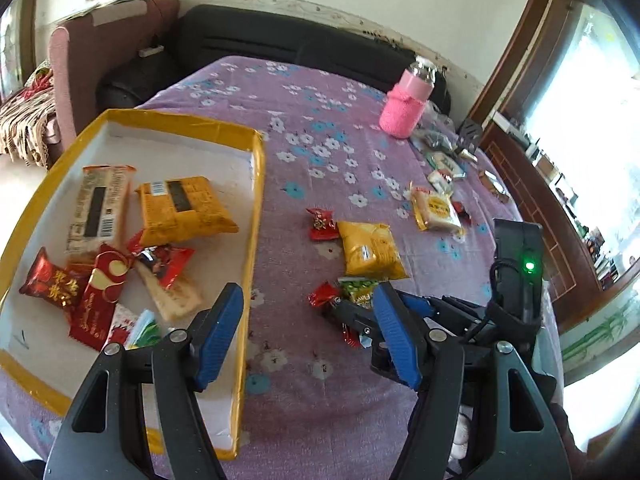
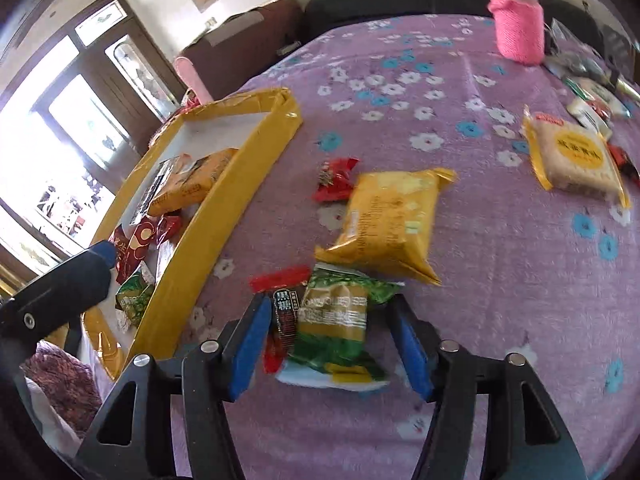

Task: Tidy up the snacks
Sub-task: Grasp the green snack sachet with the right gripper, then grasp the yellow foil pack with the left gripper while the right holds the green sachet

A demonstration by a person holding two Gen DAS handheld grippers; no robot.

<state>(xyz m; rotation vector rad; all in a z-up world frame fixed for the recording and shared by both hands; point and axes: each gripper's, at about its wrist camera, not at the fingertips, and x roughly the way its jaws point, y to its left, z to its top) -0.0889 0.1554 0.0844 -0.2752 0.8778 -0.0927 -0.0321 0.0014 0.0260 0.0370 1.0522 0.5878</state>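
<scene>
A shallow yellow-rimmed box (image 1: 256, 184) (image 2: 240, 184) on the purple flowered cloth holds several snack packets. My left gripper (image 1: 308, 300) is open and empty, straddling the box's right wall. My right gripper (image 2: 332, 312) (image 1: 356, 312) is open around a green packet (image 2: 336, 320) and a red-and-black packet (image 2: 282, 312) lying on the cloth. A yellow packet (image 2: 392, 220) (image 1: 370, 250) and a small red candy (image 2: 334, 182) (image 1: 320, 224) lie just beyond. A cream-and-yellow packet (image 2: 572, 158) (image 1: 436, 210) lies further right.
A pink-sleeved bottle (image 1: 404, 108) (image 2: 518, 28) stands at the far right of the table. More small packets (image 1: 444, 160) lie by the right edge. A black sofa (image 1: 280, 44) sits behind the table.
</scene>
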